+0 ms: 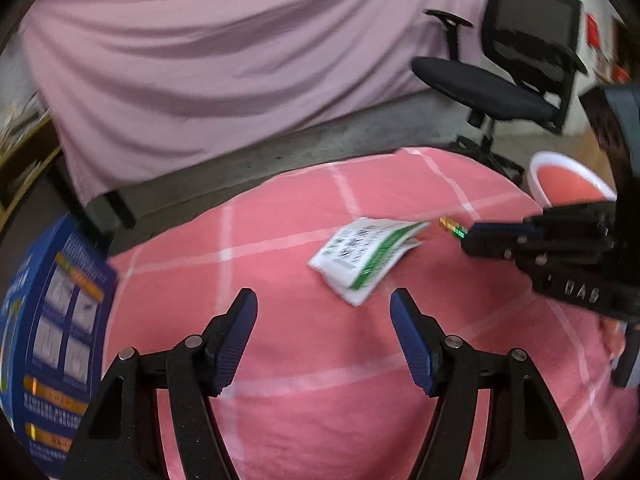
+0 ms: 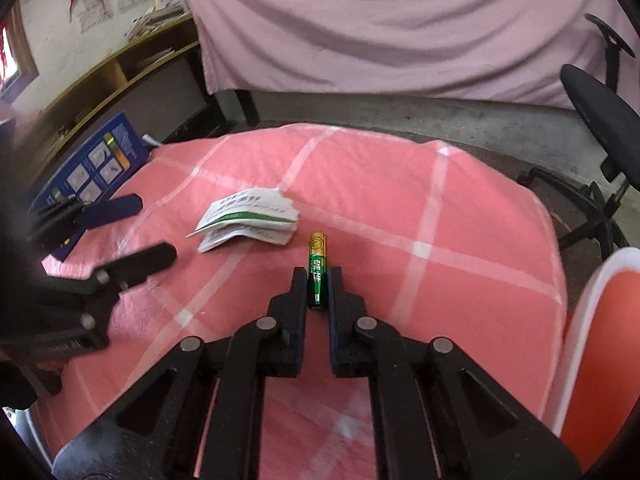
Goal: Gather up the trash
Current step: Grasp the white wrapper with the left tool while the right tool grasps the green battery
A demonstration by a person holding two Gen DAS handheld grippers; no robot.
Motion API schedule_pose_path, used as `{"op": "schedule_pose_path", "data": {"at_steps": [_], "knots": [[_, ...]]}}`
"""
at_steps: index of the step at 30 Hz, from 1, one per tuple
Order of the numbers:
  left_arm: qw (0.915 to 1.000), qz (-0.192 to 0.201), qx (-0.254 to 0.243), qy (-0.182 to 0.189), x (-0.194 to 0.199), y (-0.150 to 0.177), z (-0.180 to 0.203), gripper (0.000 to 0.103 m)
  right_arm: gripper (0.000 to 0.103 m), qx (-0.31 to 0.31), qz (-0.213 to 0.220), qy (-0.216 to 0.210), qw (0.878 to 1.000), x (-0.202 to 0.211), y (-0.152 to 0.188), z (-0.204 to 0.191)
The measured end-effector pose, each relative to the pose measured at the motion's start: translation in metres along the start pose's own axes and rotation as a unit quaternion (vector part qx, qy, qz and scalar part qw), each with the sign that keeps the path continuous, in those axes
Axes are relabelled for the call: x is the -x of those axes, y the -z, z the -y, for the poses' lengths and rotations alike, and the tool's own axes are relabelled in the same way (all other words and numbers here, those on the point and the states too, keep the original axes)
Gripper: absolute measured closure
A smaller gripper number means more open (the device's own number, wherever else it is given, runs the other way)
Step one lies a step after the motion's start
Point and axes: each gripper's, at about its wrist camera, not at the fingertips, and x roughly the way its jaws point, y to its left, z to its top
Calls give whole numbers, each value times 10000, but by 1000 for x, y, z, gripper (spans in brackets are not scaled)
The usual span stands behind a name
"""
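Note:
A green and gold battery [image 2: 317,268] is held between the fingers of my right gripper [image 2: 318,280], which is shut on it just above the pink checked cloth [image 2: 400,200]. In the left wrist view the battery [image 1: 454,227] sticks out of the right gripper [image 1: 474,234] at the right. A torn white and green paper packet [image 1: 362,258] lies on the cloth, also in the right wrist view [image 2: 248,220]. My left gripper [image 1: 324,310] is open and empty, just short of the packet.
A blue printed box [image 1: 56,320] lies at the left edge of the cloth, also in the right wrist view [image 2: 92,168]. A white bin with a red inside [image 1: 568,184] stands at the right [image 2: 600,340]. A black office chair [image 1: 500,80] stands behind.

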Motion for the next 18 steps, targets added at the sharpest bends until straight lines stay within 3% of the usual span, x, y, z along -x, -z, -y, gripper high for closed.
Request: {"op": "schedule_pose_path", "data": {"at_steps": [3,9,12,16,18], "knots": [[9992,-109,-373,-70,-14,-5,15,40,74,-137,88,35,9999,10,1,14],[9924,-172,-1076,-579,-39,-9,40,42,74,-564,115,-166,9982,17,5,41],[9890,-174,-1300,-688,-49,-9,45,53,74,-679,104,-279,9972,17,6,46],[9881,-244,-1360,-673,-55,-6,44,77,74,-703,95,-333,9969,13,5,42],[9882,-208,-1348,-695,-53,-4,43,82,74,-675,103,-347,9971,14,5,40]]}}
